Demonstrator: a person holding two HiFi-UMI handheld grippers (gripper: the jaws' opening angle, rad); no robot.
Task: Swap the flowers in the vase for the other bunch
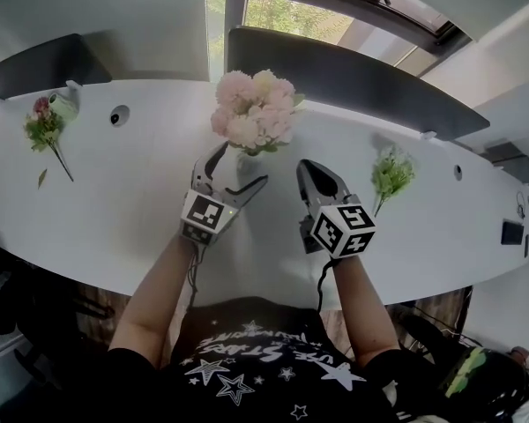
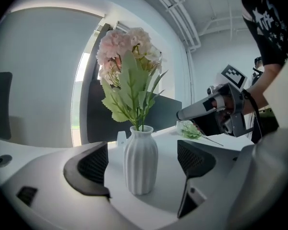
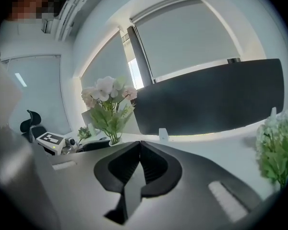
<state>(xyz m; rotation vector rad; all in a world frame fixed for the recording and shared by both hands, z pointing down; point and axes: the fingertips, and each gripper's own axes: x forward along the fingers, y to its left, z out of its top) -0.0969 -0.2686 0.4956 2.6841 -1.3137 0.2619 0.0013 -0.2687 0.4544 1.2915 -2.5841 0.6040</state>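
Note:
A white ribbed vase (image 2: 140,159) stands on the white table (image 1: 141,210) and holds a bunch of pale pink flowers (image 1: 253,113) with green leaves. My left gripper (image 1: 241,167) is open, one jaw on each side of the vase, and neither pad touches it. My right gripper (image 1: 309,170) is shut and empty, just right of the vase. A green and white bunch (image 1: 391,174) lies on the table to the right of that gripper. In the right gripper view the pink flowers (image 3: 108,99) are at the left and the green bunch (image 3: 276,152) at the far right.
A small bunch with a pink bloom (image 1: 44,130) lies at the table's far left, beside a small pale cup (image 1: 63,104). Dark screens (image 1: 353,73) line the table's back edge. Round cable holes (image 1: 119,115) sit in the tabletop. The table's front edge runs by my arms.

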